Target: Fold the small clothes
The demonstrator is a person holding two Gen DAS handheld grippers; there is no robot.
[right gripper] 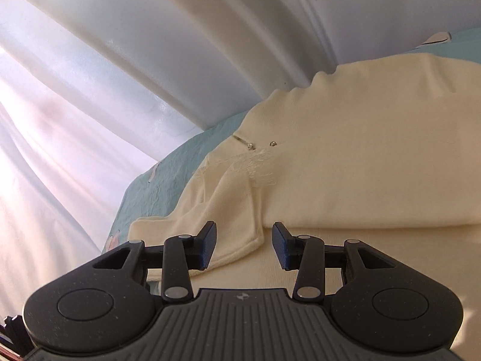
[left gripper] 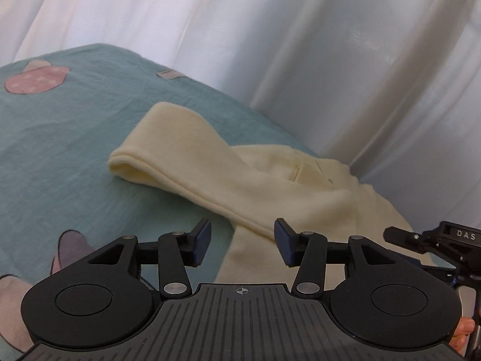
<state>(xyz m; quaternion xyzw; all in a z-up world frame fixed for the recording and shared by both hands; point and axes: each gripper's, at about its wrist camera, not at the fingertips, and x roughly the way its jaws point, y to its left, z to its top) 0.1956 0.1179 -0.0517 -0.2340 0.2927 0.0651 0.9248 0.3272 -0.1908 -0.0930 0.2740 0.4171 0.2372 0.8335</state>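
Observation:
A cream baby garment [left gripper: 270, 177] lies spread on a teal sheet [left gripper: 60, 135]. One sleeve [left gripper: 156, 147] is folded back across it and points to the far left. My left gripper [left gripper: 243, 242] hovers open just before the sleeve's near edge, with nothing pressed between the pads. In the right wrist view the same garment [right gripper: 360, 165] fills the right side, with small snap buttons [right gripper: 272, 143] near its neck. My right gripper [right gripper: 244, 246] is open low over the cloth, and a sleeve cuff [right gripper: 240, 240] lies under the gap, untouched by the pads.
White curtains [left gripper: 270, 45] hang close behind the bed's far edge. The sheet carries pink mushroom prints [left gripper: 36, 79]. Part of the other gripper's black body [left gripper: 427, 237] shows at the right edge of the left wrist view, with a person's fingers [left gripper: 464, 331] below it.

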